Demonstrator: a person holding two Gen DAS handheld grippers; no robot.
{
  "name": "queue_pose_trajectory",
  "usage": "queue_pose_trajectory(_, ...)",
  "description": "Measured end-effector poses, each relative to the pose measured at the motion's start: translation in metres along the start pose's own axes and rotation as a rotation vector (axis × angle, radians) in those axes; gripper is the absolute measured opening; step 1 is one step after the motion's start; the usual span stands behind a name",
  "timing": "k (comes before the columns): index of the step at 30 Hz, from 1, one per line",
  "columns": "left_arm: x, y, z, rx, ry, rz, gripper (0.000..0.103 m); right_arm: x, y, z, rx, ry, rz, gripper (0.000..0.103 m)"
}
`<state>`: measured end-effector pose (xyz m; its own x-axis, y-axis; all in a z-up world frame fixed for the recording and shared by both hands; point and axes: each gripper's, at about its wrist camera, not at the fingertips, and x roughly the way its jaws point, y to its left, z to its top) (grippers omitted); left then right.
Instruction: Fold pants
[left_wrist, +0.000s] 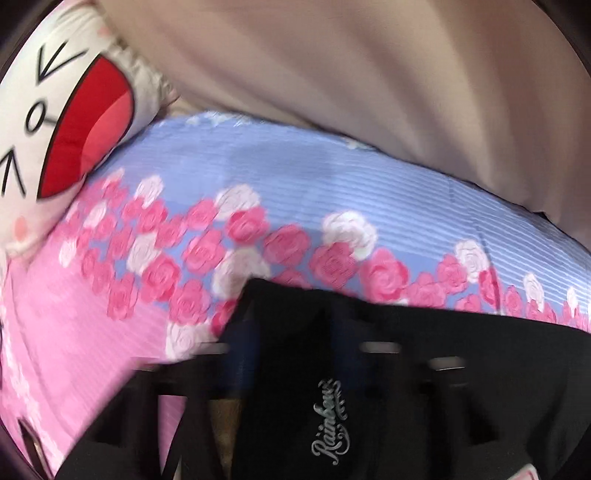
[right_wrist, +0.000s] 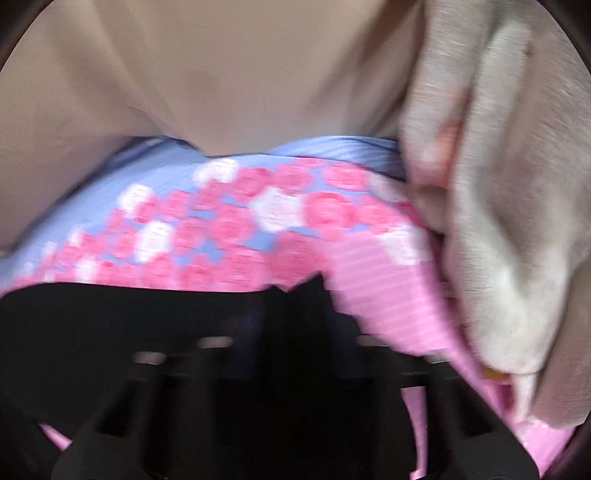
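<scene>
Black pants with a silver "Rainbow" logo lie along the lower part of the left wrist view, on a floral bedsheet. My left gripper is shut on their upper edge at the left end, and the dark cloth drapes over its fingers and hides them. In the blurred right wrist view the same pants fill the bottom. My right gripper sits at their right end, where a small peak of black cloth stands pinched between its tips. Its fingers are lost against the fabric.
The sheet is blue-striped with pink and white roses, turning plain pink nearer me. A white cushion with a cartoon face and red mouth lies left. Beige bedding rises behind. A pale fuzzy blanket is bunched at the right.
</scene>
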<state>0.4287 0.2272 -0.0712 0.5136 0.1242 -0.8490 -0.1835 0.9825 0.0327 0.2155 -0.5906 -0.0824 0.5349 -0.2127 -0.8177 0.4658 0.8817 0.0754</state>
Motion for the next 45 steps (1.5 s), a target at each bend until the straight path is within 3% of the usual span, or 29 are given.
queue_pose_trajectory(3, -0.001, -0.003, 0.009, 0.0, 0.0, 0.022, 0.02, -0.004, 0.025, 0.008, -0.079, -0.018, -0.033, 0.018)
queue_pose_trajectory(8, -0.03, 0.011, 0.017, -0.078, -0.104, -0.043, 0.02, -0.028, 0.027, 0.033, -0.016, -0.147, 0.023, 0.018)
queue_pose_trajectory(10, -0.026, 0.012, 0.018, -0.092, -0.095, -0.041, 0.021, -0.013, 0.023, 0.038, 0.002, -0.106, 0.021, 0.018)
queue_pose_trajectory(13, 0.003, 0.006, 0.016, -0.041, 0.023, -0.024, 0.031, 0.016, 0.01, 0.025, 0.022, -0.006, 0.022, 0.021)
queue_pose_trajectory(14, 0.008, 0.005, 0.015, -0.03, 0.037, -0.003, 0.049, 0.021, 0.009, 0.023, 0.028, 0.004, 0.029, 0.026)
queue_pose_trajectory(15, 0.009, 0.005, 0.014, -0.027, 0.027, 0.046, 0.083, 0.021, 0.008, 0.023, 0.048, -0.005, 0.041, 0.034)
queue_pose_trajectory(16, 0.01, 0.007, 0.015, -0.042, 0.022, 0.119, 0.098, 0.021, 0.006, 0.024, 0.083, -0.002, 0.077, 0.044)
queue_pose_trajectory(17, 0.012, 0.01, 0.016, -0.058, 0.03, 0.116, 0.098, 0.021, 0.005, 0.026, 0.098, 0.002, 0.115, 0.07)
queue_pose_trajectory(18, 0.02, 0.012, 0.018, -0.079, 0.081, 0.06, 0.098, 0.02, 0.005, 0.026, 0.098, 0.0, 0.128, 0.091)
queue_pose_trajectory(19, 0.024, 0.016, 0.019, -0.106, 0.105, 0.022, 0.098, 0.022, 0.008, 0.028, 0.087, 0.001, 0.115, 0.093)
queue_pose_trajectory(20, 0.028, 0.02, 0.022, -0.142, 0.117, -0.01, 0.098, 0.027, 0.014, 0.03, 0.056, 0.007, 0.077, 0.092)
queue_pose_trajectory(22, 0.029, 0.016, 0.028, -0.104, 0.105, -0.029, 0.088, 0.036, 0.026, 0.033, 0.001, 0.006, 0.015, 0.074)
queue_pose_trajectory(23, 0.026, 0.01, 0.031, -0.071, 0.083, -0.043, 0.064, 0.037, 0.03, 0.034, -0.023, -0.001, -0.016, 0.06)
queue_pose_trajectory(24, 0.026, 0.008, 0.034, -0.056, 0.075, -0.039, 0.028, 0.036, 0.029, 0.036, -0.005, -0.007, 0.013, 0.032)
queue_pose_trajectory(25, 0.025, 0.001, 0.036, -0.033, 0.078, -0.021, 0.026, 0.037, 0.027, 0.039, 0.034, 0.001, 0.068, 0.023)
queue_pose_trajectory(29, 0.016, -0.003, 0.038, -0.042, 0.071, -0.052, 0.022, 0.031, 0.041, 0.041, 0.004, -0.017, 0.044, 0.02)
queue_pose_trajectory(36, -0.073, 0.018, 0.037, -0.078, -0.14, -0.217, 0.022, -0.024, 0.048, 0.052, 0.011, -0.141, 0.086, 0.02)
queue_pose_trajectory(41, -0.168, 0.036, 0.011, -0.045, -0.341, -0.404, 0.022, -0.123, 0.043, 0.036, -0.039, -0.316, 0.159, 0.02)
queue_pose_trajectory(45, -0.231, 0.063, -0.039, -0.036, -0.465, -0.509, 0.022, -0.197, 0.036, 0.001, -0.082, -0.459, 0.189, 0.02)
